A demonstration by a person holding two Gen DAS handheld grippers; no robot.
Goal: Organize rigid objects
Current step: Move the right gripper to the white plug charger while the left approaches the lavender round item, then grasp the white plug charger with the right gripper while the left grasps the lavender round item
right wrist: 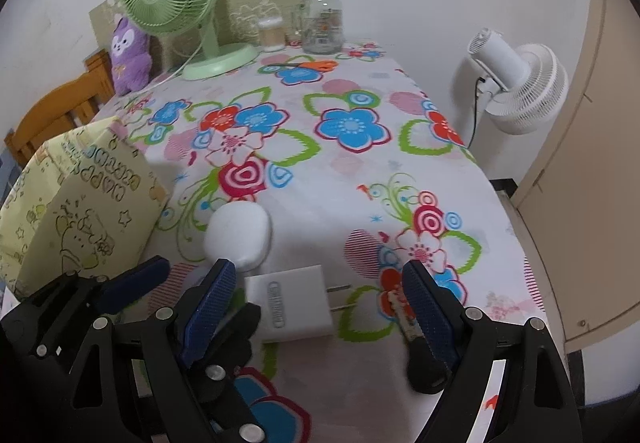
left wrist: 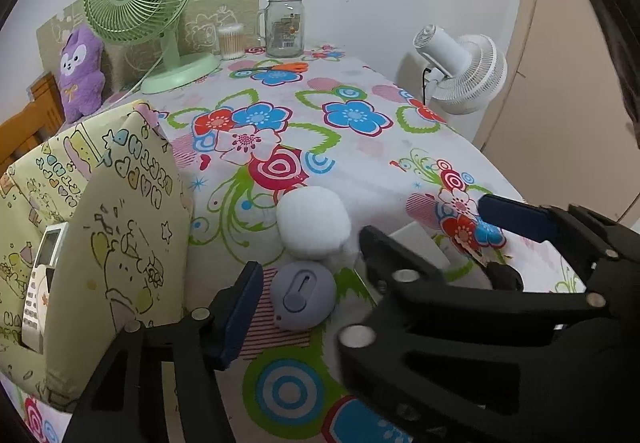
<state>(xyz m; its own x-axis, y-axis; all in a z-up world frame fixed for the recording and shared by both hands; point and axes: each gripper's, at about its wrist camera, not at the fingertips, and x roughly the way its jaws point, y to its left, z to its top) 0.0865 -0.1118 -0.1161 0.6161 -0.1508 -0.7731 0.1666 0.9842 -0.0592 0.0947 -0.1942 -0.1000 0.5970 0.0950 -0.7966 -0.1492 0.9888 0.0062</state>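
A yellow-green patterned fabric box [left wrist: 108, 211] stands at the table's left, with a white remote control [left wrist: 42, 279] inside; it also shows in the right wrist view [right wrist: 76, 203]. A white rounded object [left wrist: 314, 221] [right wrist: 238, 233], a small lilac round device [left wrist: 302, 295], a white plug charger [right wrist: 290, 305] and a black-handled key [right wrist: 416, 339] lie on the flowered tablecloth. My left gripper [left wrist: 372, 267] is open around the lilac device. My right gripper [right wrist: 320, 299] is open, straddling the charger, with the key by its right finger. The right gripper crosses the left wrist view [left wrist: 460, 295].
At the back stand a green desk fan [left wrist: 140, 3], a glass jar with a green cup on top [left wrist: 285, 23], a cotton-swab box [left wrist: 231, 41], orange scissors [left wrist: 280, 68] and a purple plush toy [left wrist: 80, 75]. A white fan [left wrist: 460, 71] stands off the table's right edge.
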